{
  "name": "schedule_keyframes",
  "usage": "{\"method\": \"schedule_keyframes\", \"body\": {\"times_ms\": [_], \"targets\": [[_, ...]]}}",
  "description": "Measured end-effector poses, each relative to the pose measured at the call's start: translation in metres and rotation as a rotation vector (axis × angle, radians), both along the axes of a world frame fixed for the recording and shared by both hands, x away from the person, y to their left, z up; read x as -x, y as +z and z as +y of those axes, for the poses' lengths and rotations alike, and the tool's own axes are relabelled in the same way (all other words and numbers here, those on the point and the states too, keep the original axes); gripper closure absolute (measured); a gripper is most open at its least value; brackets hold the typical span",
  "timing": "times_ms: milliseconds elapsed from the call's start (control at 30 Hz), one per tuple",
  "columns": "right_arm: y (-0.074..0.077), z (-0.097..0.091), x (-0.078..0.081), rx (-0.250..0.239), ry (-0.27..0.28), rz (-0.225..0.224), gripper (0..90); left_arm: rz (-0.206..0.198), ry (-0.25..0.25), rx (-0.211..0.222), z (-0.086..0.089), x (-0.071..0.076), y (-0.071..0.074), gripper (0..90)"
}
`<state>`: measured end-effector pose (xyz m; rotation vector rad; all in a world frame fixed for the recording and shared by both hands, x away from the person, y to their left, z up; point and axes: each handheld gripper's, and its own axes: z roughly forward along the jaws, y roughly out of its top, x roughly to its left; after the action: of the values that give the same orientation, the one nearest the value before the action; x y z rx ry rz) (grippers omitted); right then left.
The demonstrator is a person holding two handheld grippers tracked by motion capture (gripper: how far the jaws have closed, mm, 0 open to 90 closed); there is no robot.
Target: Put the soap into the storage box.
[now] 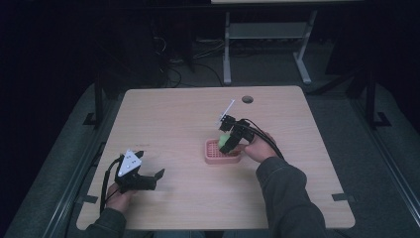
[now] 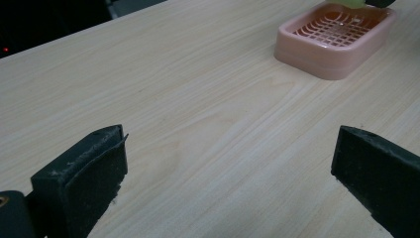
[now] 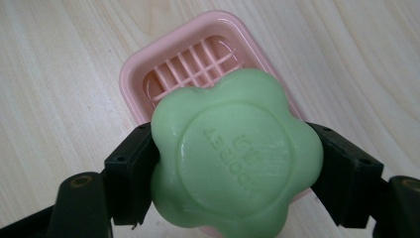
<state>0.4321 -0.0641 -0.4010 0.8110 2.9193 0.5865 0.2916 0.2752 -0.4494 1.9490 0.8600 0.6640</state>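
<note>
Right claw [image 3: 230, 163] clamps green flower-shaped soap [image 3: 233, 156] by its sides, held just above pink soap dish [image 3: 143, 79] near centre of wooden surface [image 1: 173, 114]. Left claw [image 2: 223, 183] wide open, empty, low over surface, well apart from dish.

Soap [image 3: 233, 158] above soap dish [image 1: 214, 154]; left tool [image 1: 148, 179] well apart, left
</note>
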Motion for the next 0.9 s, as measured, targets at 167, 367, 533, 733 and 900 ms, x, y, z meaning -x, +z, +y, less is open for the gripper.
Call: {"method": "schedule_keyframes", "body": {"times_ms": [167,367,533,733,900], "targets": [[-0.004,0.004,0.0,0.013,0.006,0.006,25.8,0.001,-0.004,-0.003,0.0,0.001,0.0,0.2],[-0.006,0.01,0.0,0.021,0.012,0.006,25.8,0.002,-0.007,-0.016,0.001,0.001,0.001,0.2],[-0.009,0.012,-0.002,0.021,0.008,0.014,25.8,0.0,-0.006,-0.013,0.001,0.001,0.001,0.2],[-0.011,0.013,-0.003,0.022,-0.003,0.011,25.8,-0.001,-0.007,-0.008,0.002,0.002,0.001,0.2],[-0.014,0.014,-0.004,0.031,-0.012,0.008,25.8,-0.002,-0.008,-0.004,0.001,0.002,0.001,0.2]]}}
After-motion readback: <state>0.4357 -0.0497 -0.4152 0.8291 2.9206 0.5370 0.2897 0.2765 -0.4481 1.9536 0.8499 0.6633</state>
